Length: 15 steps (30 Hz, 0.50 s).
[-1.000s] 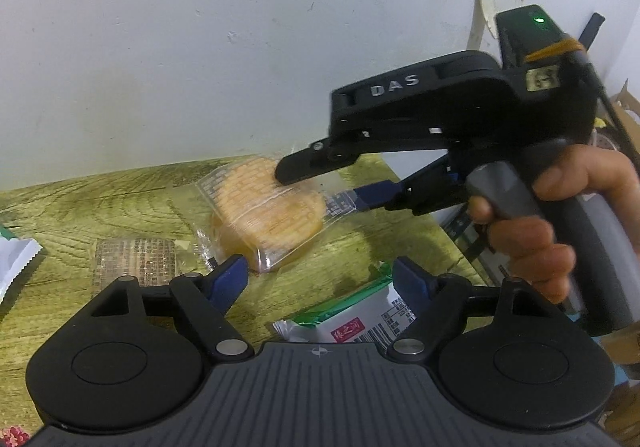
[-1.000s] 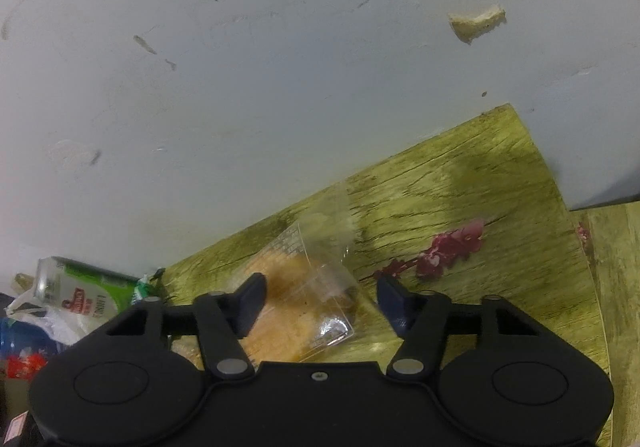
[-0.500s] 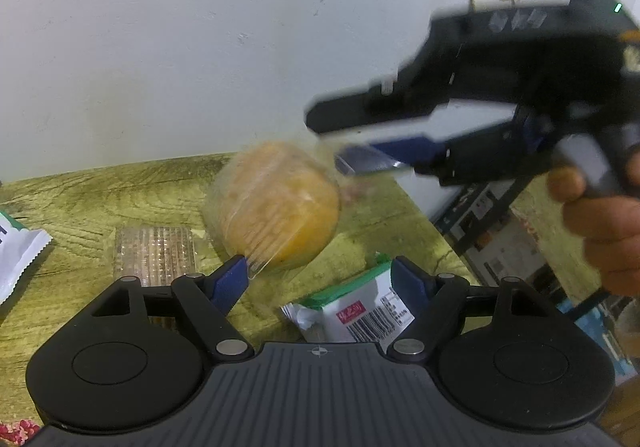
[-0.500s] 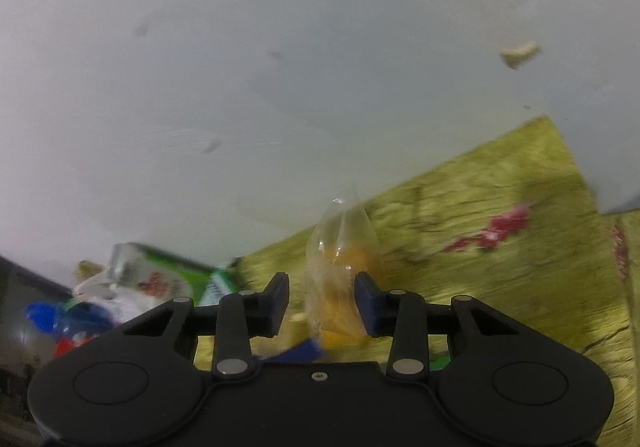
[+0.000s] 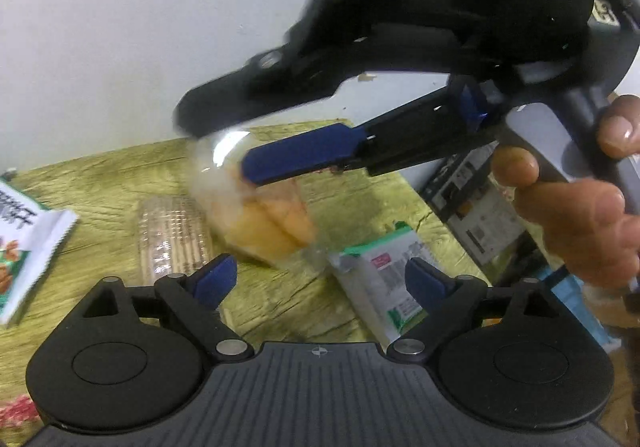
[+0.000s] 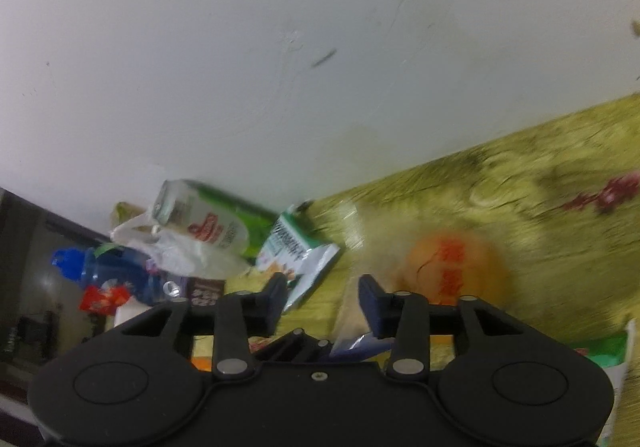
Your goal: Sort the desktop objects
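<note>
1. Since a second ago the wrapped pastry (image 5: 272, 223) has come up off the worktop (image 5: 100, 183). It now hangs just under the right gripper (image 5: 218, 147), which has swung in close ahead of the left gripper (image 5: 316, 279).
2. Left gripper: jaws just opened wider, nothing between them, so it's open and idle.
3. Right gripper: jaws just eased apart a bit. The clear wrapper's top sits between its fingers, but with the blur I can't tell if the pads still pinch it.
4. Step, I'd say: carrying the pastry to its pile. Next it needs a firm hold on that slippery film, then a set-down clear of the green-white snack packet (image 5: 384, 271) ahead of the left gripper's right finger.
5. Pastry: round, golden-orange, red print on its clear, crinkly bag.
</note>
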Tool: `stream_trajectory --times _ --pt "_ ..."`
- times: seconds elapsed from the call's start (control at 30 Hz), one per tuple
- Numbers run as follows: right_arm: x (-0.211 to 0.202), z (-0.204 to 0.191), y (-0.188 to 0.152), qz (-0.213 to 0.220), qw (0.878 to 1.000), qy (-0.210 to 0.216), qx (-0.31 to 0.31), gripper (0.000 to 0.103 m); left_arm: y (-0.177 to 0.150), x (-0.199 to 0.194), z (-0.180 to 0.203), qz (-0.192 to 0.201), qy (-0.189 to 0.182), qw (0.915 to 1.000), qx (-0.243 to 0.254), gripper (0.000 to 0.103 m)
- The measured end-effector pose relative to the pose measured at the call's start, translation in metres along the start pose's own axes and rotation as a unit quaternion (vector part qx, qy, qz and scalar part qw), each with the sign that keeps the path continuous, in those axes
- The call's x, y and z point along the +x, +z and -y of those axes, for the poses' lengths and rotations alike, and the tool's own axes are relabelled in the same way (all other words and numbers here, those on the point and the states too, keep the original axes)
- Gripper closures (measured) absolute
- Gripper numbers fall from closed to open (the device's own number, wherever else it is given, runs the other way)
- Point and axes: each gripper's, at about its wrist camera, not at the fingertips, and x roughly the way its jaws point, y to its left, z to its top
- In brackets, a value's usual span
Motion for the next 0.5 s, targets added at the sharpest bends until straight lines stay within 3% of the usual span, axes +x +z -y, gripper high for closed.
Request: stream_trajectory --times 0.07,0.13,0.2,0.27,0.37,0.5 --pt "-0.01 0.0 0.0 0.015 1.0 0.01 -0.001 0.053 0.0 -0.007 -0.004 0.006 0.003 1.0 -0.004 0.01" --pt "-0.024 0.003 0.004 0.038 0.999 0.009 0.004 0.044 0.002 -0.012 -0.007 0.012 0.004 0.9998 -0.012 0.01" --pt "-0.035 0.009 0.007 0.059 0.998 -0.017 0.008 0.037 0.005 -0.012 -0.008 0.018 0.008 0.9996 -0.019 0.01" --pt "-0.043 0.018 0.008 0.075 0.996 -0.054 0.012 0.036 0.008 -0.012 -0.007 0.027 0.017 0.9993 -0.02 0.01" --pt "-0.043 0.037 0.01 0.07 0.993 -0.086 0.041 0.035 0.014 -0.011 -0.007 0.039 0.031 0.9985 -0.021 0.01" --pt "-0.031 0.061 0.012 0.057 0.989 -0.109 0.081 0.023 0.02 0.0 -0.014 0.048 0.042 0.9974 -0.035 0.009"
